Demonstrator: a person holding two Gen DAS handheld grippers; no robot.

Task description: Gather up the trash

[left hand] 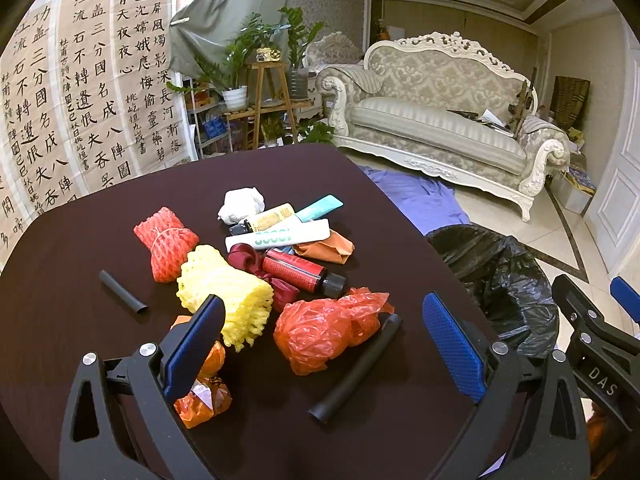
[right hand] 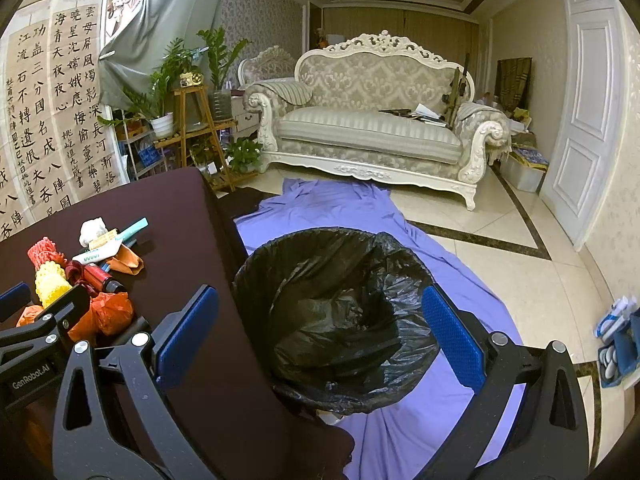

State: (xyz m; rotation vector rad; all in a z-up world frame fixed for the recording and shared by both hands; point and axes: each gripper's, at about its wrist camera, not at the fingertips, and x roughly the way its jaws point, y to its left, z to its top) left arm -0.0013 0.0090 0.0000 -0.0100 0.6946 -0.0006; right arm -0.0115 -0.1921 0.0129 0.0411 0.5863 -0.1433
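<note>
Your left gripper (left hand: pixel 324 320) hangs released and empty over the near edge of the trash pile on the bench (left hand: pixel 80 264), its fingers straddling the yellow foam net (left hand: pixel 224 292) and the crumpled red plastic bag (left hand: pixel 320 332), so closing here could snag both at once or knock the black tube (left hand: pixel 356 368) rolling off the edge. Your right gripper (right hand: pixel 320 332) is also released and empty, poised above the black-lined bin (right hand: pixel 332 320) beside the bench; a limp bag carried across that gap could slip and land on the purple sheet (right hand: pixel 320 208).
</note>
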